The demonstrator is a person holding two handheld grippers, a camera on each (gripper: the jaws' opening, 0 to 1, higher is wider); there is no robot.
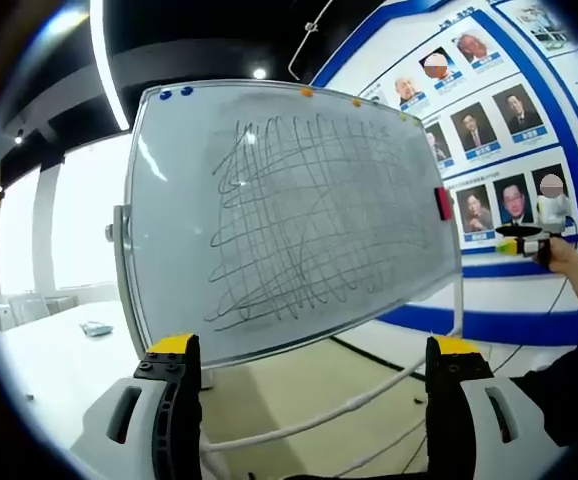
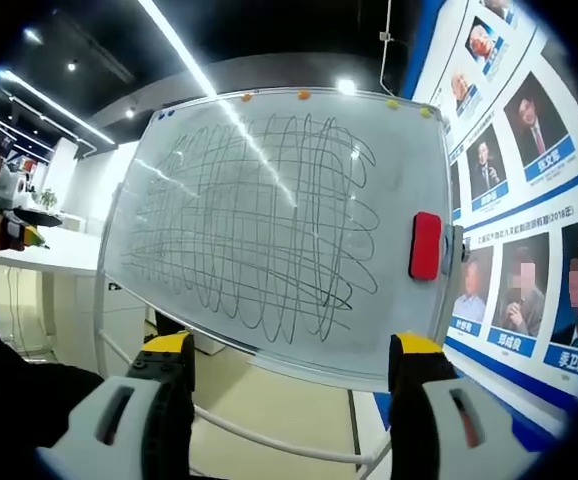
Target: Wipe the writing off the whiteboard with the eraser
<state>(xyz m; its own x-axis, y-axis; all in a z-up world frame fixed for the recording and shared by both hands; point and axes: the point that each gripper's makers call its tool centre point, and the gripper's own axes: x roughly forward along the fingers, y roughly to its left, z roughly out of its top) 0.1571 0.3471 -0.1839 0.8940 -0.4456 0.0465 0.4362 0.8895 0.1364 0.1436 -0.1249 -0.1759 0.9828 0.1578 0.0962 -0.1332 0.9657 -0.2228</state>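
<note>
Both hand-held grippers [image 1: 309, 385] [image 2: 294, 375] gape empty toward the scribbled whiteboard [image 2: 269, 230], whose red eraser [image 2: 425, 245] stands upright at its right edge.

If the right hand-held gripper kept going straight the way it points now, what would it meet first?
Most likely the whiteboard: the open right hand-held gripper faces its scribbled lower part. The red eraser sits off to the right of that line. Depth is unclear.
</note>
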